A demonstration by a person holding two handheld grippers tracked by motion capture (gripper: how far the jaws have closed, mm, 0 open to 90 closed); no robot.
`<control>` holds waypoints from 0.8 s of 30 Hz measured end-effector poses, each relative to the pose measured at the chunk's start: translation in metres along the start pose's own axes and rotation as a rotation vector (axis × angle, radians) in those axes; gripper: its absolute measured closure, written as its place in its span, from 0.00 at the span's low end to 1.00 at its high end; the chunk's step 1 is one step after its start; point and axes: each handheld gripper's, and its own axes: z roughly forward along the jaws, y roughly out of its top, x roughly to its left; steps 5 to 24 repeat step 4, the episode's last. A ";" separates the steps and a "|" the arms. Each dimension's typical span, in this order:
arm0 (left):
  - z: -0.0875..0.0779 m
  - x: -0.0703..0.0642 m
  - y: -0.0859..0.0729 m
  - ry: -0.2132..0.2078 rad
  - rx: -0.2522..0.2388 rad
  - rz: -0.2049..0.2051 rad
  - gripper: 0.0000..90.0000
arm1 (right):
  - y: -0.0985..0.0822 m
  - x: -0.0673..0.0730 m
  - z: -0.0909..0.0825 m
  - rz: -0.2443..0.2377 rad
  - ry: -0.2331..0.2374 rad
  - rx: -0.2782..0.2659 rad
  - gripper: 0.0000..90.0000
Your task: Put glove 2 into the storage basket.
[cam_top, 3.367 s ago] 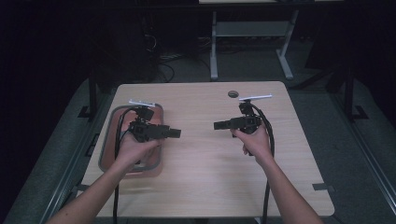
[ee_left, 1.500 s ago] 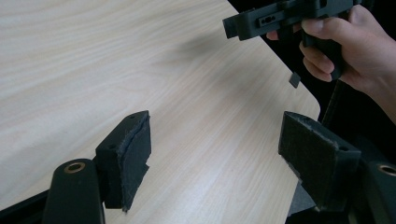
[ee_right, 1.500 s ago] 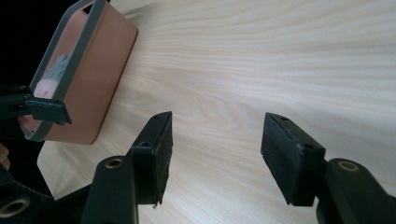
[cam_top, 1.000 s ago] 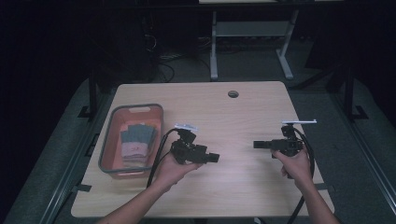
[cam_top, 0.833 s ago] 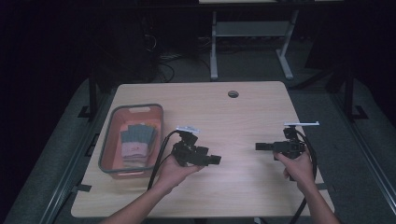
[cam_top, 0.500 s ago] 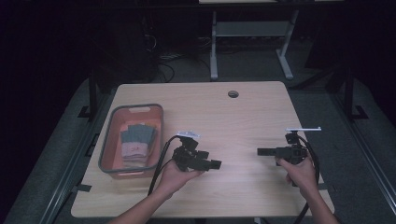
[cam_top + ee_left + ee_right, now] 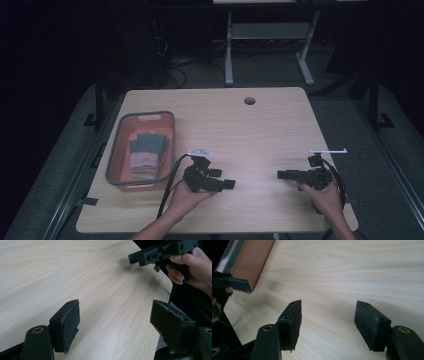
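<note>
Pale wood-grain table (image 7: pixel 260 130) sits in a pretty dark room, so most of what's readable is on the tabletop itself; nearest the camera in the high view, two forearms come in from the bottom edge, each hand wrapped around a black gripper with a cable trailing back toward the person; the left gripper (image 7: pixel 227 184) is held low over the front-middle of the table, pointing toward the other one, and its own view shows both padded jaws spread wide with nothing but bare wood between them; the right gripper (image 7: pixel 281 175) is over near the front right corner, aimed back toward the left, jaws likewise spread and holding nothing, and they've just been opening a bit further; from the left gripper view you can see the right one farther off with fingers (image 7: pixel 178 273) curled round its handle; the two grippers face each other with a clear gap of table in between; a bit further back on the left side sits a reddish bin with a grey rim (image 7: pixel 118 150), well apart from both grippers, with some folded dark and pinkish cloths (image 7: pixel 146 151) lying inside it; beyond that there's a small round hole (image 7: pixel 249 100) near the table's far edge; past the table, a light-coloured metal frame (image 7: pixel 270 35) stands on the dark floor.
</note>
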 end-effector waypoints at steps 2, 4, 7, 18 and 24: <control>-0.003 -0.001 -0.007 0.010 -0.012 0.011 0.26 | -0.011 0.002 -0.001 -0.011 0.003 -0.023 0.40; -0.004 -0.001 -0.009 0.016 -0.006 0.020 0.26 | -0.017 0.006 0.001 -0.040 -0.005 -0.031 0.39; -0.004 -0.001 -0.009 0.016 -0.006 0.020 0.26 | -0.017 0.006 0.001 -0.040 -0.005 -0.031 0.39; -0.004 -0.001 -0.009 0.016 -0.006 0.020 0.26 | -0.017 0.006 0.001 -0.040 -0.005 -0.031 0.39; -0.004 -0.001 -0.009 0.016 -0.006 0.020 0.26 | -0.017 0.006 0.001 -0.040 -0.005 -0.031 0.39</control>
